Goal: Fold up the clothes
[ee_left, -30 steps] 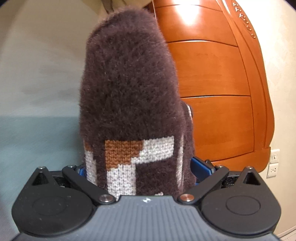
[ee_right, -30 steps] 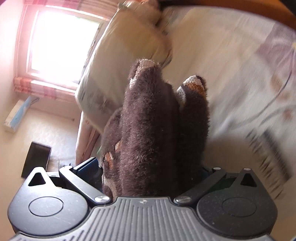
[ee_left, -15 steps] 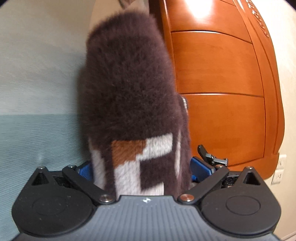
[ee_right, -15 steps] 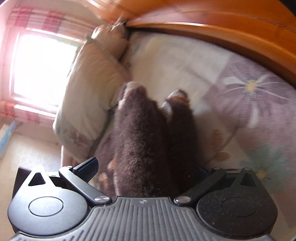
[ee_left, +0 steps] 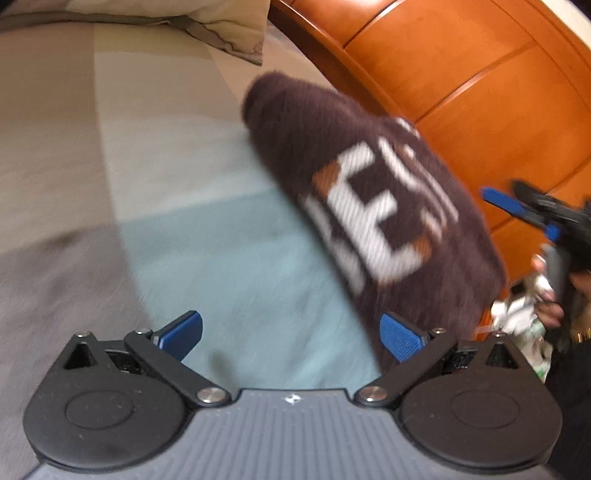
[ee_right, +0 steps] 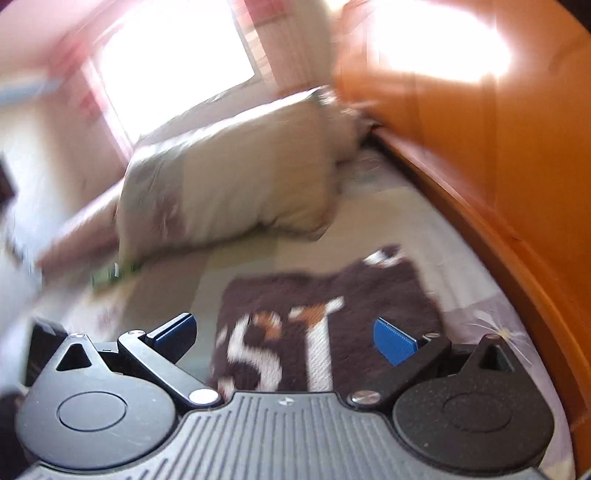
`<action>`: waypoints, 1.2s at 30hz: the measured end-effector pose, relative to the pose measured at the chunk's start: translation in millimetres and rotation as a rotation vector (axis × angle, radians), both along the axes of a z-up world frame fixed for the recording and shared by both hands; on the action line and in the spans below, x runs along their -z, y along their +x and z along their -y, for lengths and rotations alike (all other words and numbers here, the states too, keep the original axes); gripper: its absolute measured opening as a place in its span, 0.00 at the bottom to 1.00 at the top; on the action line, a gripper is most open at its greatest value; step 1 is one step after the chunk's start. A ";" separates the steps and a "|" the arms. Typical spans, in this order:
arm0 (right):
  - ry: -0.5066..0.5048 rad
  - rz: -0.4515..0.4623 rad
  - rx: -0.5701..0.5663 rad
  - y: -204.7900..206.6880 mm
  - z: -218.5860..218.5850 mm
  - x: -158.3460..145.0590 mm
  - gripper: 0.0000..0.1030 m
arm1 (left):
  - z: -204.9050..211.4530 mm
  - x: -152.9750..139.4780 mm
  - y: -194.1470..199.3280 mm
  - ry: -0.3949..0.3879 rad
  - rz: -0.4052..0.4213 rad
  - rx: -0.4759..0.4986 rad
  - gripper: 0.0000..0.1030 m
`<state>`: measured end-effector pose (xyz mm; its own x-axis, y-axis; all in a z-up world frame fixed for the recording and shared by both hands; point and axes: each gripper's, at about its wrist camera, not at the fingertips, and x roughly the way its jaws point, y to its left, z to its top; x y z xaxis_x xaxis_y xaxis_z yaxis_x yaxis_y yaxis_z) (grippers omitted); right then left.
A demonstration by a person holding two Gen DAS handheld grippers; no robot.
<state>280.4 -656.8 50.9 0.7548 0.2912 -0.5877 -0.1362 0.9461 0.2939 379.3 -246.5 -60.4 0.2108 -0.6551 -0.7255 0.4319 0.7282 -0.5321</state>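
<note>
Left wrist view, left to right. Bedspread (ee_left: 110, 155) in beige, grey and pale teal blocks across left and centre; blurred. Pillow (ee_left: 207, 26) at top edge. Left gripper (ee_left: 291, 334) low in frame, blue pads spread wide, nothing between them; teal bedspread visible through gap. Brown fuzzy sweater (ee_left: 373, 206) right of centre, bunched into rounded mound, white and orange knit lettering facing up; lower edge reaching right blue pad (ee_left: 400, 339), contact not resolvable through blur. Orange wooden headboard (ee_left: 480, 85) behind sweater, upper right. Right gripper (ee_left: 517, 201) at far right edge, blue-tipped, well apart from sweater, gripped by a hand (ee_left: 554, 291); finger spacing not resolvable from this angle.

Right wrist view, left to right. Bright window (ee_right: 173, 62) upper left, overexposed. Pillow (ee_right: 236, 184) centre-left, lying on bed against headboard end. Right gripper (ee_right: 284, 336) at bottom, blue pads wide apart, empty. Sweater (ee_right: 325, 314) flat on bedspread (ee_right: 436, 229) just ahead of gripper, seen between the spread fingers (ee_right: 395, 341), white letters with orange patches legible on dark brown pile. Not pinched by either pad. Headboard (ee_right: 517, 184) running down right side, strong glare at top. Whole frame motion-blurred.
</note>
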 end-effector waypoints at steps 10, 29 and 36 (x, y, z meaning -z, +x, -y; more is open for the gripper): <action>-0.208 -0.031 0.089 -26.9 -13.9 36.5 1.00 | -59.0 -9.5 -38.7 0.039 0.114 -0.073 0.99; -0.297 -0.013 0.125 19.8 -28.3 21.8 1.00 | -59.8 -19.3 -76.6 0.241 0.371 0.003 0.99; -0.307 -0.108 0.182 50.5 -28.9 55.3 1.00 | -60.3 -17.8 -82.8 0.262 0.408 0.049 0.99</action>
<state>330.8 -627.9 -4.4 0.7070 -0.0440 -0.7059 0.0587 0.9983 -0.0034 296.5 -186.1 -42.6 0.4860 -0.4776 -0.7319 0.6044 0.7886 -0.1132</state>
